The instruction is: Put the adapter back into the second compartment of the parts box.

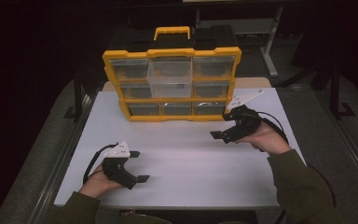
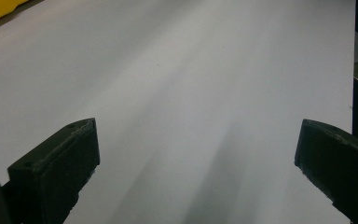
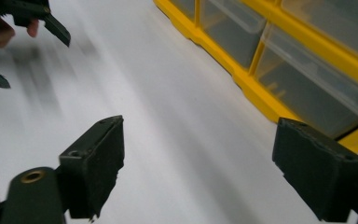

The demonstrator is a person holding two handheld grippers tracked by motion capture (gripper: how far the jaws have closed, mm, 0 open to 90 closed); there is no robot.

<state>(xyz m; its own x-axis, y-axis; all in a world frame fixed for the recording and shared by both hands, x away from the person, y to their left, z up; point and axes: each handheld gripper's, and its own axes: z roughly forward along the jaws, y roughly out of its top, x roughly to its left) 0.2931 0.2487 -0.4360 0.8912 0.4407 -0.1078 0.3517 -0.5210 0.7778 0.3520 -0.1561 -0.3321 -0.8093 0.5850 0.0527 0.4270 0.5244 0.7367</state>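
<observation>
Yellow organizer (image 1: 171, 84) untouched; left gripper (image 1: 137, 165) and right gripper (image 1: 220, 126) hover spread and empty, likely approaching a drawer next

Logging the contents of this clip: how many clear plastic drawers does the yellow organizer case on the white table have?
8 drawers in the yellow organizer case: two upper corners, a taller centre one, two middle sides, three along the bottom. None seem hidden.

- High view looks forward and down over the white surface (image 1: 191, 158).
- Both gripper views skim close above it; the right one shares the yellow organizer (image 3: 270, 56).
</observation>
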